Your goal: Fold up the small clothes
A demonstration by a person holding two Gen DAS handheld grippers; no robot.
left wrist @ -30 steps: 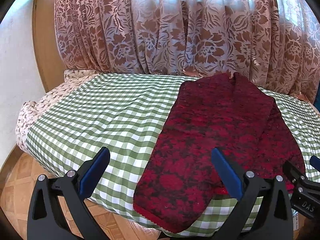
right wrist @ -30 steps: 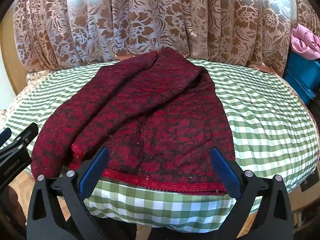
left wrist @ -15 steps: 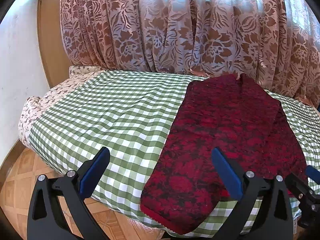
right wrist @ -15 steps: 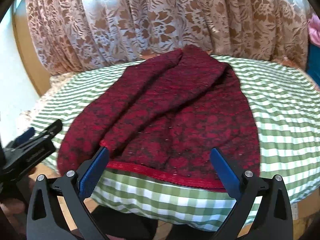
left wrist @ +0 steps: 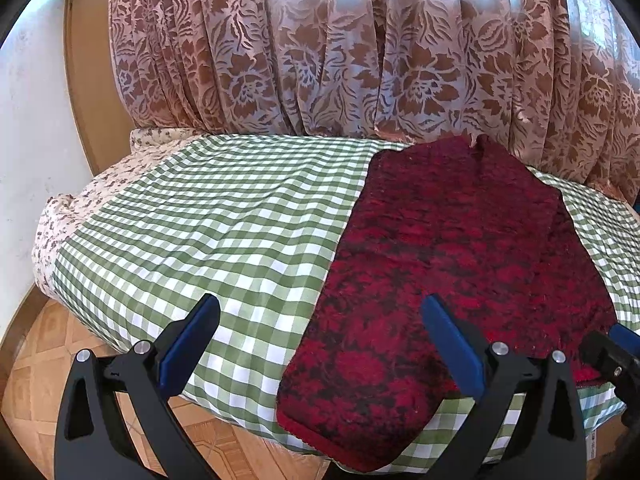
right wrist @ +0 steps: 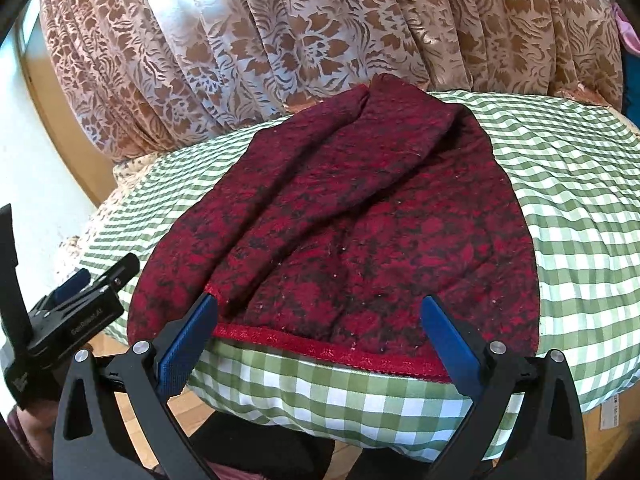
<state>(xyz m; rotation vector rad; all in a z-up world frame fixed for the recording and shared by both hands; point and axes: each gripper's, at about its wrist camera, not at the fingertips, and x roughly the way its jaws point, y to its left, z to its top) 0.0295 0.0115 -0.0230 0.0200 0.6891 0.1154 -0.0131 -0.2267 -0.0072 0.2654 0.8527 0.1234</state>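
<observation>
Red patterned garment [left wrist: 452, 264] lies folded lengthwise on the green checked bed [left wrist: 224, 232]; left gripper [left wrist: 320, 336] and right gripper [right wrist: 318, 330] hover before its near edge, jaws apart.

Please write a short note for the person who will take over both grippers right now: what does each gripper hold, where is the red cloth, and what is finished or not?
Left gripper: open, empty, at the near edge of the bed.
Right gripper: open, empty, just in front of the garment's hem.
The red garment lies on the green checked cover, long side running away toward the curtain. One long side is already folded over the middle; the near end hangs slightly over the bed edge.
Left to do: probably take the near hem with both grippers and fold it toward the far end.
</observation>
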